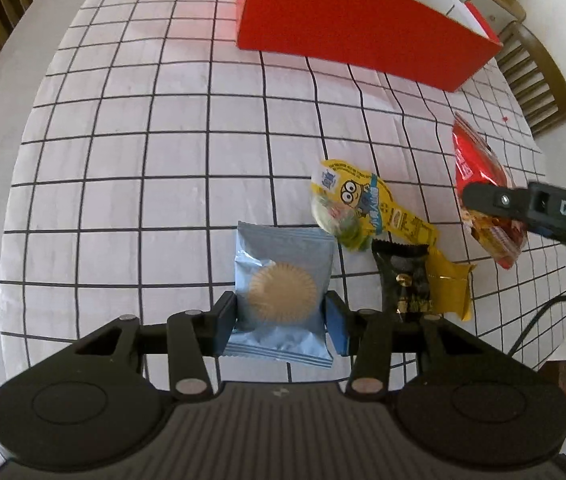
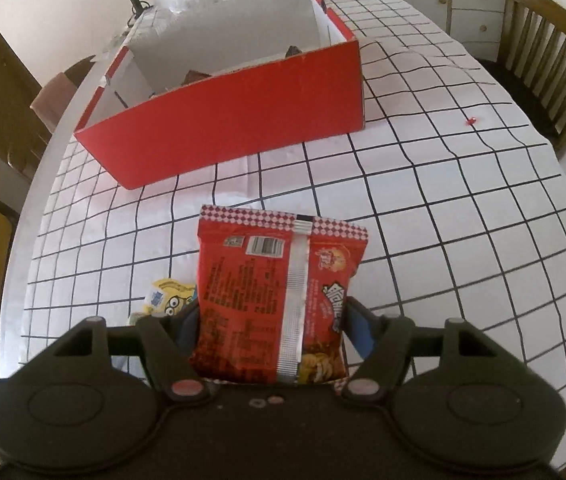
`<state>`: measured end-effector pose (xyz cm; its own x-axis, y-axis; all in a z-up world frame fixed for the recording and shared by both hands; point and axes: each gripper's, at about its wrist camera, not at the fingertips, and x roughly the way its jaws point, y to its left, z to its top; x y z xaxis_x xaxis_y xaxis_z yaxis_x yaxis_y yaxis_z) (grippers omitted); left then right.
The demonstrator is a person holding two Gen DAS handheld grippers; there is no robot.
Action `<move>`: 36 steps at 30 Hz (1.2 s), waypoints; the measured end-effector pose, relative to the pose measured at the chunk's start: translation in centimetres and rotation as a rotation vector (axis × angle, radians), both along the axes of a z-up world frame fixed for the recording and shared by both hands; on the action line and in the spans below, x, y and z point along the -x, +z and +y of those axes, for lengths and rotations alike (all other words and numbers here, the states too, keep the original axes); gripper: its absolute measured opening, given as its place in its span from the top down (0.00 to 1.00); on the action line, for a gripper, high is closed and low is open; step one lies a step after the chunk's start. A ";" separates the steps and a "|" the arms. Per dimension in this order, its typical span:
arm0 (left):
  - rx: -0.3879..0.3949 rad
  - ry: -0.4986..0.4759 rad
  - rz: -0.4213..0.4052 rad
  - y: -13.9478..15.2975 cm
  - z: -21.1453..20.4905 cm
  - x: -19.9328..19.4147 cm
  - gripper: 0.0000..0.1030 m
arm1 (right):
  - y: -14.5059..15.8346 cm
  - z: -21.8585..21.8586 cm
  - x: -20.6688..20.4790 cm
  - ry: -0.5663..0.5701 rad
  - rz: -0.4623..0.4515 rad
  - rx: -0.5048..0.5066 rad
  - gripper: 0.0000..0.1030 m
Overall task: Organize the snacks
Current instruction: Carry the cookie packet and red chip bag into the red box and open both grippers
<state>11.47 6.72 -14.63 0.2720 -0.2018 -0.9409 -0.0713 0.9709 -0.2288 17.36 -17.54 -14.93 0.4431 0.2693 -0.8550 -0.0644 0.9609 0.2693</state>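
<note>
left tongs (image 1: 281,316): nearest the lens in the left wrist view, clamped on the blue packet (image 1: 281,294), one pad on each side edge, the round biscuit showing between them.
blue packet: held flat between the pads, its far end sticking out ahead of the tongs over the counter (image 1: 143,168); it looks lifted clear, though I cannot tell for sure.
loose snacks: just right of the left tongs lie a black packet (image 1: 403,280) and a gold packet (image 1: 451,288), touching; ahead of them a yellow packet (image 1: 367,204).
box (image 1: 347,36): well ahead of both tongs, open top, red walls, white inside; a few dark items already lie in it, too hidden to name.
right tongs (image 2: 273,332): clamped on the red bag (image 2: 279,296), pads on its two long sides, the silver seam facing the lens.
red bag: upright in the tongs, its top edge pointing toward the box.
step in hand: likely carrying both snacks to the box.
doing it well: keep both grips firm, raise each packet above the near red wall before crossing it, keep the two tongs apart, release only once inside.
risk: the puffy red bag may slip or catch the wall.
</note>
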 end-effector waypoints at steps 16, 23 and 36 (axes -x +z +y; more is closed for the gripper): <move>0.009 0.036 -0.165 5.1 0.8 -1.9 0.55 | 4.6 0.0 -0.9 0.023 -0.139 0.019 0.32; -0.006 0.047 -0.250 8.0 0.1 -4.9 0.55 | 6.7 0.0 -3.5 0.058 -0.202 0.032 0.31; -0.081 0.038 -0.338 10.7 -1.6 -13.1 0.55 | 7.8 0.5 -11.1 0.097 -0.266 0.082 0.32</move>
